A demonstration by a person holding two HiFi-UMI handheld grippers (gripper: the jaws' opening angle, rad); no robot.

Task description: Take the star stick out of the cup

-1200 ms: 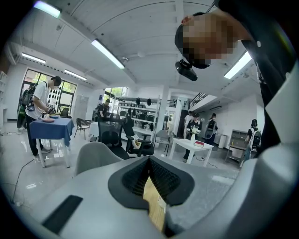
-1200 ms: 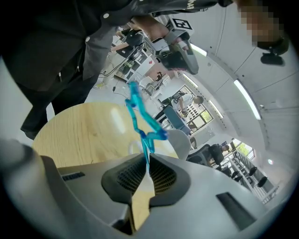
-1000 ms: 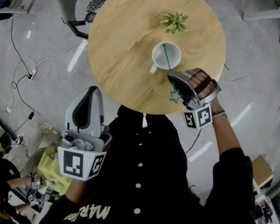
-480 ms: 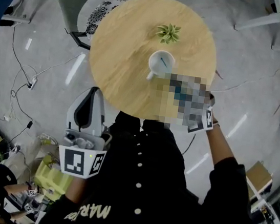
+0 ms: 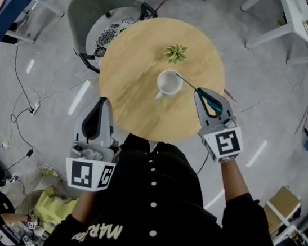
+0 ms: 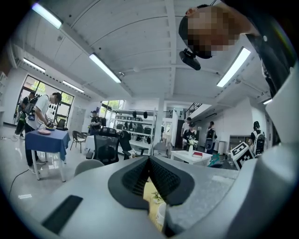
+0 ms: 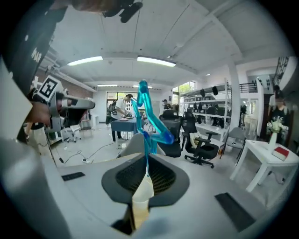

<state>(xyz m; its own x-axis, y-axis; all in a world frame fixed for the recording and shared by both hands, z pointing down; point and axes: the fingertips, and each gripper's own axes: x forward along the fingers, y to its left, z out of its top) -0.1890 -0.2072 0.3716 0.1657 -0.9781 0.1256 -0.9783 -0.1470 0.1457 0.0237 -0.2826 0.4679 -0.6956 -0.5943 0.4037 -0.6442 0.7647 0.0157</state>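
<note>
A white cup (image 5: 169, 83) stands near the middle of the round wooden table (image 5: 132, 77). My right gripper (image 5: 200, 92) hovers to the cup's right, shut on the teal star stick (image 5: 188, 83). The thin stick slants up-left from the jaws, and its far end lies over the cup's upper right rim. Whether that end is still inside the cup, I cannot tell. In the right gripper view the star stick (image 7: 148, 116) rises above the closed pads of the right gripper (image 7: 147, 161). My left gripper (image 5: 103, 101) is shut and empty at the table's near left edge, and its pads meet in the left gripper (image 6: 149, 158) view.
A small green plant (image 5: 176, 52) sits on the table behind the cup. A grey chair (image 5: 95, 15) with a patterned cushion stands at the table's far left. Cables (image 5: 22, 90) run over the floor on the left. A white desk (image 5: 304, 24) is at the upper right.
The right gripper has risen and shifted right with the stick, drawing it up out of the cup's middle toward the rim. The left gripper has stayed put.
</note>
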